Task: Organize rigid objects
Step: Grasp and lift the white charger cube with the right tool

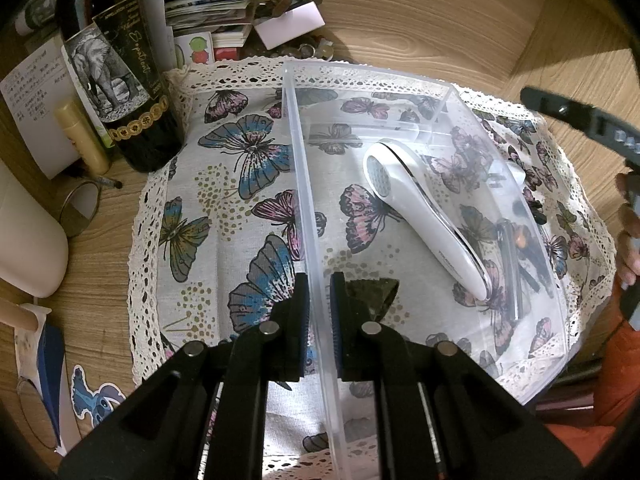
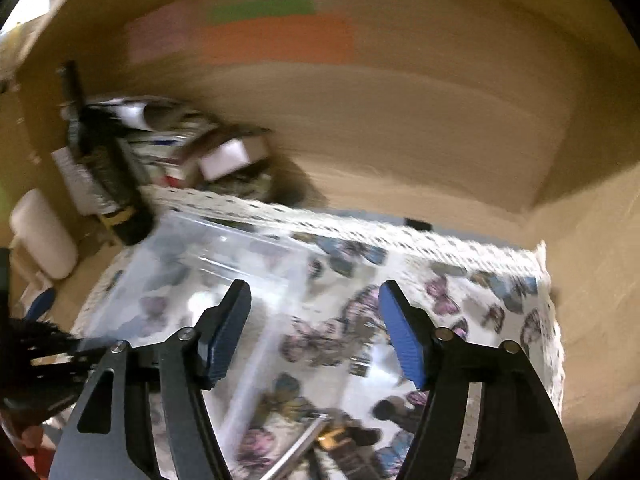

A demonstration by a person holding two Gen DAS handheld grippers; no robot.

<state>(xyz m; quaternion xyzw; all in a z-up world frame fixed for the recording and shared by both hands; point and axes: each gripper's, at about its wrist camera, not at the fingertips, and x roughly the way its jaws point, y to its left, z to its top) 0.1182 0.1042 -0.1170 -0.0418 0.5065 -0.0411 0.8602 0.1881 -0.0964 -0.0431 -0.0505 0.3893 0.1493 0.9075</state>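
A clear plastic box (image 1: 296, 140) stands on a butterfly-print cloth (image 1: 224, 208). My left gripper (image 1: 320, 280) is shut on the box's near left wall, one pad on each side. Inside the box lies a white handheld appliance (image 1: 420, 220). Beyond the box's right wall, seen through it, are a metal strip (image 1: 512, 272) and small dark items (image 1: 528, 248). In the blurred right wrist view my right gripper (image 2: 316, 320) is open above the cloth (image 2: 460, 280), by the box's right wall (image 2: 192, 248), with nothing between its pads. A metal rod (image 2: 296, 452) and dark items lie below it.
A dark wine bottle (image 1: 116, 80) stands at the cloth's left corner, with a lip-balm stick (image 1: 82, 140), a metal ring (image 1: 80, 208) and a white container (image 1: 28, 240) nearby. Stacked papers and cards (image 1: 216, 12) sit behind. Wooden walls close in the back and right. A hand (image 1: 628, 240) shows at the right edge.
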